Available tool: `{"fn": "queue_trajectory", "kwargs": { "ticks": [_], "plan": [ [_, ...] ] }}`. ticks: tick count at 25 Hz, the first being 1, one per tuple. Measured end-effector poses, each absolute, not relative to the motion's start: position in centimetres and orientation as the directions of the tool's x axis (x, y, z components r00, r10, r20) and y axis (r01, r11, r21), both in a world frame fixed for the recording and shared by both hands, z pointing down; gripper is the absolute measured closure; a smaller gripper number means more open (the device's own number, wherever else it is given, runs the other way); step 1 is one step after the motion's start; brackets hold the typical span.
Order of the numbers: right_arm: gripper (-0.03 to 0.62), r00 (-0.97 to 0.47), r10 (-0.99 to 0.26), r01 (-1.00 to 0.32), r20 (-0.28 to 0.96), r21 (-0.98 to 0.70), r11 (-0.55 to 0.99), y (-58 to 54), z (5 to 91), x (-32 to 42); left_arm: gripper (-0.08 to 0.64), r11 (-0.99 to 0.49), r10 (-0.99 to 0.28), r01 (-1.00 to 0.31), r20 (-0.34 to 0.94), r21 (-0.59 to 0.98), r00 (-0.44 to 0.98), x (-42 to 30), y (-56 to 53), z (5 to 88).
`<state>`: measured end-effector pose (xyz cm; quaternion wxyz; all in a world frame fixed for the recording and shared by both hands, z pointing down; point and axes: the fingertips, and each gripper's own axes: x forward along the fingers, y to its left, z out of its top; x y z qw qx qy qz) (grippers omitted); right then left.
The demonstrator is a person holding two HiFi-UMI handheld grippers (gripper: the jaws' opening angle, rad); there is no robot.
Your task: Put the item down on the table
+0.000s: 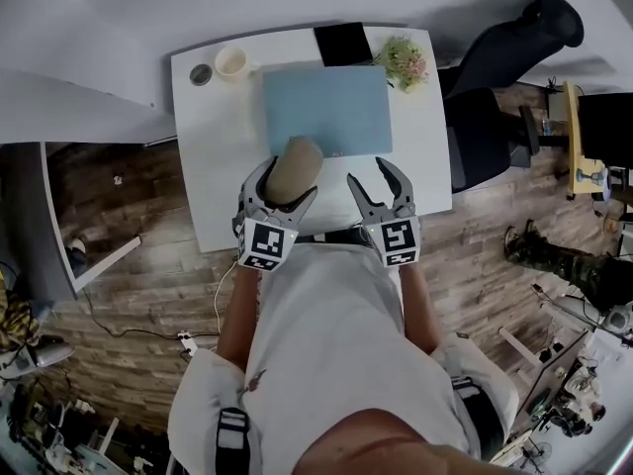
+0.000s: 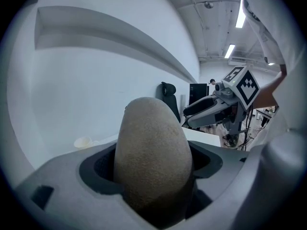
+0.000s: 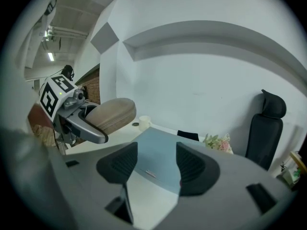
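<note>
- Head view: you look steeply down at a white counter (image 1: 213,137) with a pale blue mat (image 1: 326,107) lying on it. Your left tongs (image 1: 290,178) grip a tan oval item (image 1: 294,166) over the mat's near edge. Your right tongs (image 1: 368,171) hover just beside them over the counter's near edge, jaws apart and empty.
- Along the far edge sit a small grey disc (image 1: 201,73), a cream cup (image 1: 231,61), a black flat object (image 1: 342,43) and a bunch of flowers (image 1: 404,60). A black chair (image 1: 495,57) stands at the right.
- Left gripper view: the tan item fills the middle, standing up between the two jaws, and both pads press on its sides. Your right tongs show beyond it at the right.
- Right gripper view: the two dark pads stand wide apart with nothing between them; the blue mat shows through the gap. At the left, the other tongs hold the item lying flat, clear above the counter.
</note>
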<state>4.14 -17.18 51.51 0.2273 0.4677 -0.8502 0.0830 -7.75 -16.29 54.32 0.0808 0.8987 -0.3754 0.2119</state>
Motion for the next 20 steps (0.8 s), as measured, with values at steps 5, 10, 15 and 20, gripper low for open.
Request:
{"fn": "queue_trajectory", "kwargs": {
  "ticks": [5,10,15,20],
  "plan": [
    [0.336,-0.47,-0.736,-0.821,0.488,0.065,0.568,-17.1,53.0,4.2,0.155,-0.717,-0.616,-0.697,0.472,-0.005,0.631,-7.1,-15.8,56.0],
    [0.334,-0.483,-0.712,-0.806,0.51,0.059,0.589,-16.8,54.5,4.4,0.155,-0.728,-0.59,-0.685,0.508,0.0,0.627,-6.5,-15.0,57.8],
    [0.334,-0.493,-0.686,-0.793,0.535,0.047,0.607,-16.4,55.9,4.9,0.155,-0.741,-0.566,-0.671,0.538,-0.001,0.624,-5.8,-14.5,59.4],
    [0.334,-0.498,-0.664,-0.786,0.558,0.033,0.618,-16.1,57.5,5.3,0.155,-0.744,-0.548,-0.668,0.558,0.015,0.623,-5.3,-14.3,60.8]
  ]
}}
